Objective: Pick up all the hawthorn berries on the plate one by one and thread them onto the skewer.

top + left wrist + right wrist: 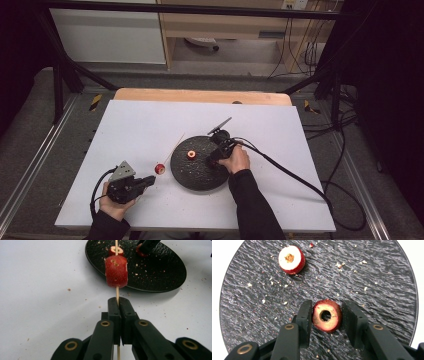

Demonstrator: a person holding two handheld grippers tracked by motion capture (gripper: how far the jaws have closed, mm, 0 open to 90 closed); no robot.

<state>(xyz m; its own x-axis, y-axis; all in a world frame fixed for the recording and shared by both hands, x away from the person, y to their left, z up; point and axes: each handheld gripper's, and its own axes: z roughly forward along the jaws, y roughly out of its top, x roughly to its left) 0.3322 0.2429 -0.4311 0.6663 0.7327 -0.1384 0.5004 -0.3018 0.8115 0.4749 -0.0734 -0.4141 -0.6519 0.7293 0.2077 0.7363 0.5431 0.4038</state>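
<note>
- The left tongs (117, 305) are squeezed tight on a thin wooden stick (116, 293). One red fruit piece (116, 271) already sits on it, held up off the white bench (37, 290) so more can slide on.
- The right tongs (327, 317) stand apart around a red ring with a hole (327, 315) on the black plate (374, 277). One side touches it, ready to pinch.
- Another slice (291, 259) waits on the plate.

black sleeves (252, 202), black jaws, brass rivets (105, 323)
</note>
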